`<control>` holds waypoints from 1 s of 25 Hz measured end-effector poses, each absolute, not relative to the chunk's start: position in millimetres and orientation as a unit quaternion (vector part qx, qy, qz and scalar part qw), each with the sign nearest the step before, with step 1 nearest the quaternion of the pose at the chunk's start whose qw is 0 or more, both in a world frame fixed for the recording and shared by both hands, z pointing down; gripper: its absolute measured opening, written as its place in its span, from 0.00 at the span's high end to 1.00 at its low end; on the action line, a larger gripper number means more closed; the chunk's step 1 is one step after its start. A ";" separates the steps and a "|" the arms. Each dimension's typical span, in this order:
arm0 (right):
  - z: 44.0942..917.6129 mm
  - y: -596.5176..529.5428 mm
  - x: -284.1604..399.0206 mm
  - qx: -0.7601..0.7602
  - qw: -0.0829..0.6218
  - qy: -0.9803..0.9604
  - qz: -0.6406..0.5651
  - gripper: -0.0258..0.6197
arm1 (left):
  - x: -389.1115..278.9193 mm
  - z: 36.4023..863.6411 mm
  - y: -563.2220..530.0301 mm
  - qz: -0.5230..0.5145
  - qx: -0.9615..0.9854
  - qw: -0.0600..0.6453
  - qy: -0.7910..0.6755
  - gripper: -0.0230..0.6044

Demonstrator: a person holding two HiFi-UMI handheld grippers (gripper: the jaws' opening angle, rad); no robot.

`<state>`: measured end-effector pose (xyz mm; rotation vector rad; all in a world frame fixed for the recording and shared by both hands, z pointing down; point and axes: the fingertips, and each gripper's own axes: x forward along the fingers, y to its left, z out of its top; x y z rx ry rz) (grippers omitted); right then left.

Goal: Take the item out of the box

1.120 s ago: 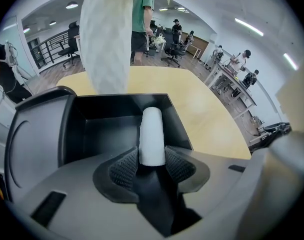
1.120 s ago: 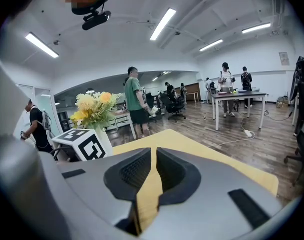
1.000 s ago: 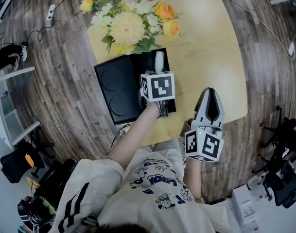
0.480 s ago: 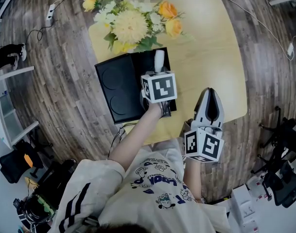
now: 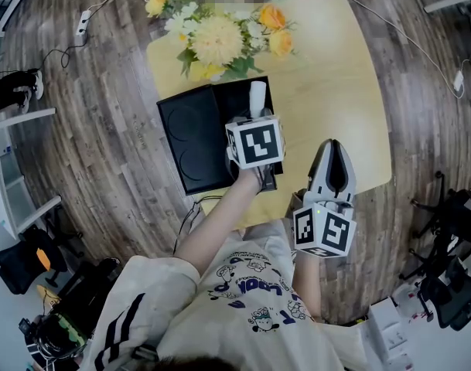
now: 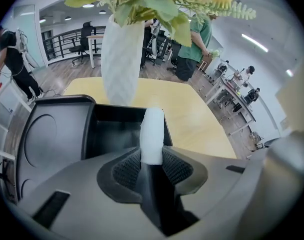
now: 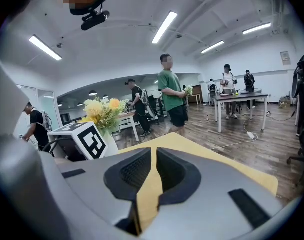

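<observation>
Barely anything travels across the head view since the earlier frames: the whole scene slides a touch (the camera, most likely), and the left tongs [image 6: 152, 159] sit over the same spot of the box [image 5: 190, 137]. What changes is the jaws. They have come in from a wider stance and now clamp the white item [image 6: 152, 134] between the ribbed pads, its rounded end sticking up past the tips.

The item stands over the deeper right half of the open black box, with the flat half (round recesses in it) lying to the left. Its lower end is hidden behind the jaws, so I cannot tell whether it is clear of the box floor.

The right tongs [image 7: 152, 159] hang at the near edge of the desk [image 5: 336, 91], well apart from the box. Their jaws are drawn together to a sliver, with only yellow desk showing through the slit and nothing held.

A white vase [image 6: 121, 59] of flowers [image 5: 220, 41] stands just behind the box.

For the task, the grasp looks done and the lift out seems to be the step in hand. The likely next need is a straight pull up and back toward the person (the vase is close behind, so pushing forward risks a bump). The grip is on the item's lower part, so it could tilt if moved fast.
</observation>
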<state>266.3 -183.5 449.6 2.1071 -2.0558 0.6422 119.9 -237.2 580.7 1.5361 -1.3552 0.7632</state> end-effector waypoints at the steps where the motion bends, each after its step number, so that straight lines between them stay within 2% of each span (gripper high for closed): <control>1: 447.4 -183.0 265.5 0.698 0.063 -0.681 0.211 0.89 | 119.6 578.0 -236.2 0.308 0.625 0.459 -0.550 0.75; 15: 416.2 -168.8 246.7 0.713 0.052 -0.675 0.181 0.89 | 116.0 527.8 -213.8 0.272 0.677 0.437 -0.526 0.75; 25: 381.5 -158.8 220.2 0.724 0.037 -0.672 0.150 0.89 | 106.9 453.9 -201.1 0.222 0.758 0.356 -0.499 0.75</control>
